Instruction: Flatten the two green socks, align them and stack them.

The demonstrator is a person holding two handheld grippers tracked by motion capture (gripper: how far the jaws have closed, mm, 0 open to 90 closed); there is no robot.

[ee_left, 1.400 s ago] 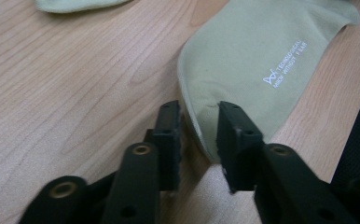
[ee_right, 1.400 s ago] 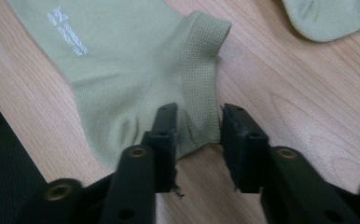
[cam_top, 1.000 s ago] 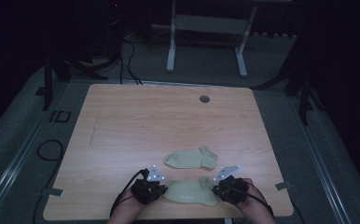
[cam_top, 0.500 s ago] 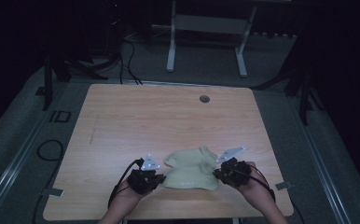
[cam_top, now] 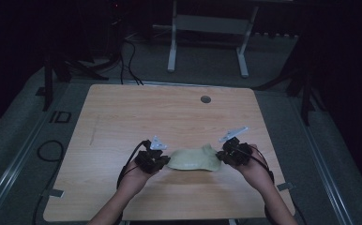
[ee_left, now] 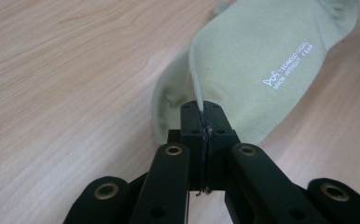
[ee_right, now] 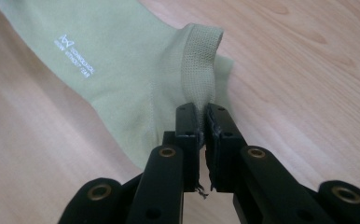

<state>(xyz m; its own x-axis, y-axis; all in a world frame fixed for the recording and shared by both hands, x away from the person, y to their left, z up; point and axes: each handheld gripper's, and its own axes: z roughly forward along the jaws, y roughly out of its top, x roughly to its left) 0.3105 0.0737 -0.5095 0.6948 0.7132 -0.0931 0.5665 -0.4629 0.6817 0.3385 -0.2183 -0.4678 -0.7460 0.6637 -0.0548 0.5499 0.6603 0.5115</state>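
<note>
Two grippers near the table's (cam_top: 123, 108) front edge pinch one pale green sock (cam_top: 195, 158): left gripper (cam_top: 158, 161) and right gripper (cam_top: 225, 154) both clamped on its opposite ends.

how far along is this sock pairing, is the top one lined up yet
Judging by the layout, mostly done: the upper sock already lies over a second sock, whose edge peeks out beneath. In hand: the left tongs pinch one end and the right tongs the ribbed cuff. Left: probably settling it flat and letting go.
</note>
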